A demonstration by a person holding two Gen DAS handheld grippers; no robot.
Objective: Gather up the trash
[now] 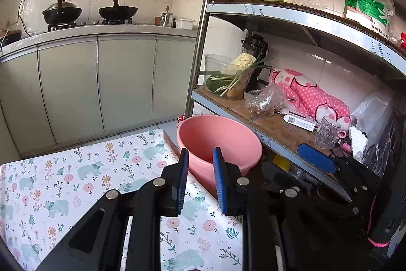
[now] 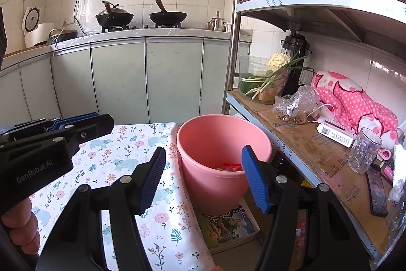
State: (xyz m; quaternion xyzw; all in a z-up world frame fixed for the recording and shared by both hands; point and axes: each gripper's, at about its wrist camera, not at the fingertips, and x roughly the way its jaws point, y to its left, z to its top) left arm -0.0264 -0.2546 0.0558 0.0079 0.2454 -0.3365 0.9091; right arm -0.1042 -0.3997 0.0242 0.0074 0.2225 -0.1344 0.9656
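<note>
1. Pink plastic bucket (image 2: 223,144) stands on the floor, touching the edge of the flowery table (image 2: 132,159). Red trash (image 2: 229,166) lies at its bottom.
2. The right gripper (image 2: 203,175) hangs near the rim, jaws wide apart, holding nothing. Swing it low and it may knock the bucket over.
3. The left gripper (image 1: 200,178) has its jaws only a little apart, holding nothing.
4. The glass cup (image 2: 364,150) sits near the shelf (image 2: 299,141) edge. A careless bump could break it.

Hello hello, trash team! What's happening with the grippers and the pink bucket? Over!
Left gripper open, empty. Right gripper open wide, empty, pointed at pink bucket. Red trash lies inside bucket. Nothing blocking.
</note>
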